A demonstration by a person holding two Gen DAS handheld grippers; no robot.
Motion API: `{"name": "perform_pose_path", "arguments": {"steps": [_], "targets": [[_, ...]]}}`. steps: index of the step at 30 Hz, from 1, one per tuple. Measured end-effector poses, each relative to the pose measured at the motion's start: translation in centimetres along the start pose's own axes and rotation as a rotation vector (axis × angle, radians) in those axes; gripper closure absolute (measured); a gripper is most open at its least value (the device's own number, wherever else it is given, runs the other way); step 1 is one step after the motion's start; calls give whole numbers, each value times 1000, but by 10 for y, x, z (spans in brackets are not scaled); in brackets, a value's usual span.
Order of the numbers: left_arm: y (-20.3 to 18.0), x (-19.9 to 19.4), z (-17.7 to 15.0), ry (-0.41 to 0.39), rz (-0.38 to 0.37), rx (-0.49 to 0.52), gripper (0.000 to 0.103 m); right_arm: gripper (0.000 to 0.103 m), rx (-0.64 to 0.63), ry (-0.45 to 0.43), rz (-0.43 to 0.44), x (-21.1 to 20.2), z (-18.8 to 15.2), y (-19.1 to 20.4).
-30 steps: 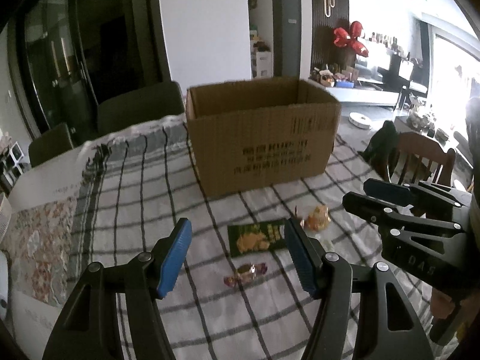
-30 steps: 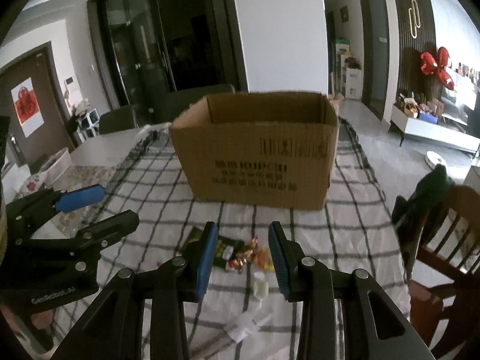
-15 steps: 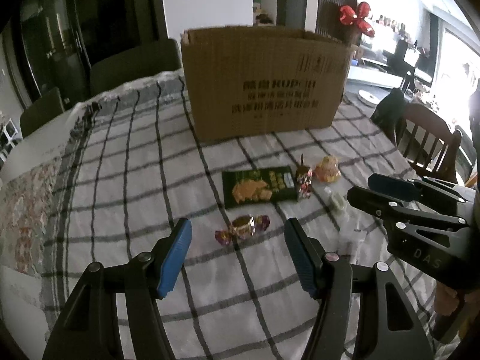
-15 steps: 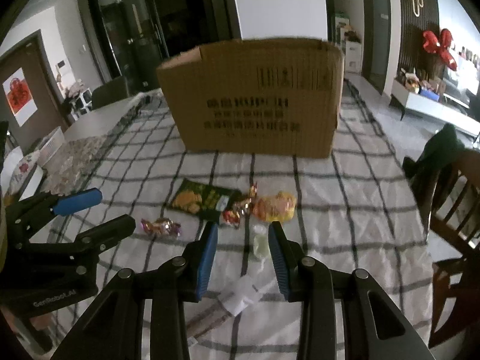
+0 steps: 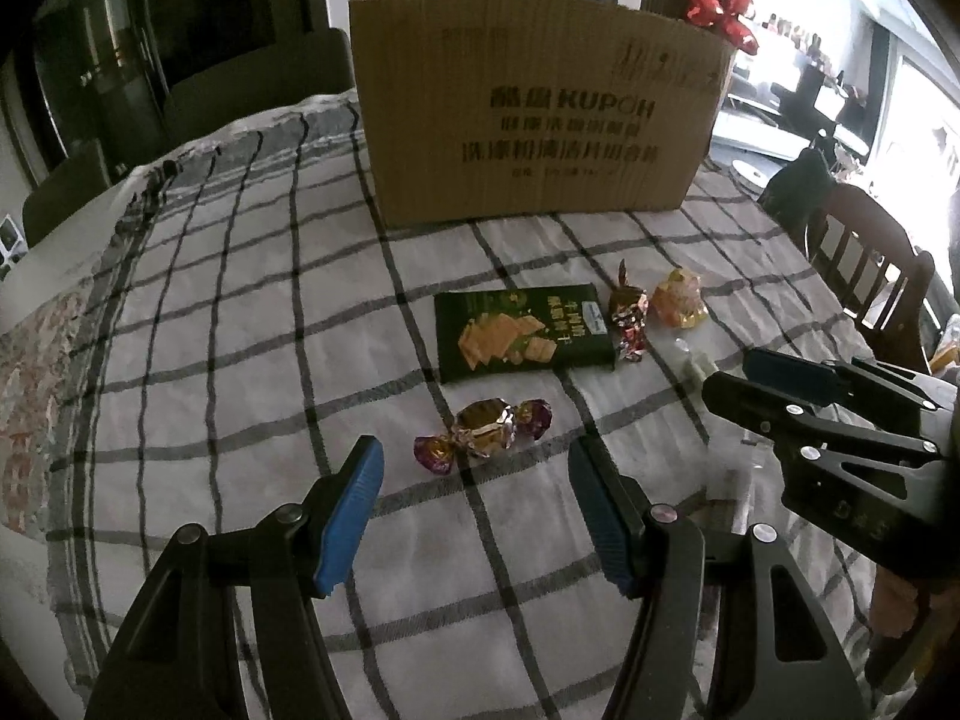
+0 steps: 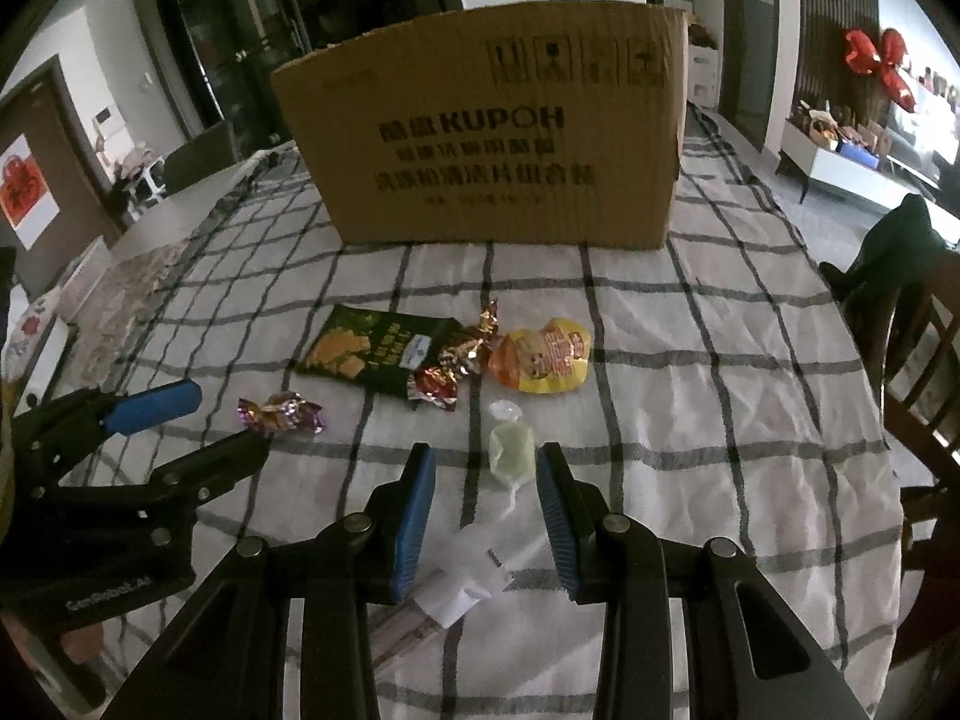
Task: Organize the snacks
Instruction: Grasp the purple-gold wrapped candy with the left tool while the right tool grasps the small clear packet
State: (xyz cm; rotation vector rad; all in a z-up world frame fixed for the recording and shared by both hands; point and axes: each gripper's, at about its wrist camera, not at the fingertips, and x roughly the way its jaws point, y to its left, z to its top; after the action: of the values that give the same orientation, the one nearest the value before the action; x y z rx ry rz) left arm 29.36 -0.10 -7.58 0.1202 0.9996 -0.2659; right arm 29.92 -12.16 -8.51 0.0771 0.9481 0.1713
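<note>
Snacks lie on the checked tablecloth in front of a cardboard box (image 5: pixel 534 102) (image 6: pixel 498 138). A purple-and-gold wrapped candy (image 5: pixel 485 433) (image 6: pixel 281 411) sits just beyond my open left gripper (image 5: pixel 477 468), whose jaws hold nothing. Behind it are a green cracker packet (image 5: pixel 523 333) (image 6: pixel 375 354), a red-gold candy (image 5: pixel 627 315) (image 6: pixel 453 363) and a yellow-orange pouch (image 5: pixel 678 300) (image 6: pixel 543 357). My right gripper (image 6: pixel 486 474) hangs open over a pale green clear-wrapped sweet (image 6: pixel 510 444), which lies at the fingertips without touching them. A white wrapped piece (image 6: pixel 465 576) lies lower between the fingers.
The tablecloth (image 5: pixel 240 312) covers most of the table, with a floral mat (image 5: pixel 36 360) at the left edge. Wooden chairs (image 5: pixel 864 264) (image 6: pixel 918 372) stand to the right. Dark chairs (image 5: pixel 258 78) stand behind the box.
Both grippers have come down and tilted toward the table, so the snacks and the box look larger and nearer. The jaw gaps are unchanged, and no snack has moved.
</note>
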Motion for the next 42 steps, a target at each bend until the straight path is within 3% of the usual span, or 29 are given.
{"name": "perform_pose_path", "arguments": {"steps": [9, 18, 20, 23, 26, 42], "targets": [[4, 20, 3, 41, -20, -14, 42, 67, 10, 16, -1, 11, 1, -4], [6, 31, 7, 62, -38, -37, 54, 73, 18, 23, 10, 18, 5, -5], [5, 32, 7, 69, -40, -35, 65, 75, 22, 24, 13, 19, 5, -6], [3, 32, 7, 70, -36, -25, 66, 83, 20, 22, 9, 20, 5, -7], [3, 31, 7, 70, -38, -26, 68, 84, 18, 18, 7, 20, 5, -7], [-5, -10, 12, -19, -47, -31, 74, 84, 16, -59, 30, -13, 9, -4]]}}
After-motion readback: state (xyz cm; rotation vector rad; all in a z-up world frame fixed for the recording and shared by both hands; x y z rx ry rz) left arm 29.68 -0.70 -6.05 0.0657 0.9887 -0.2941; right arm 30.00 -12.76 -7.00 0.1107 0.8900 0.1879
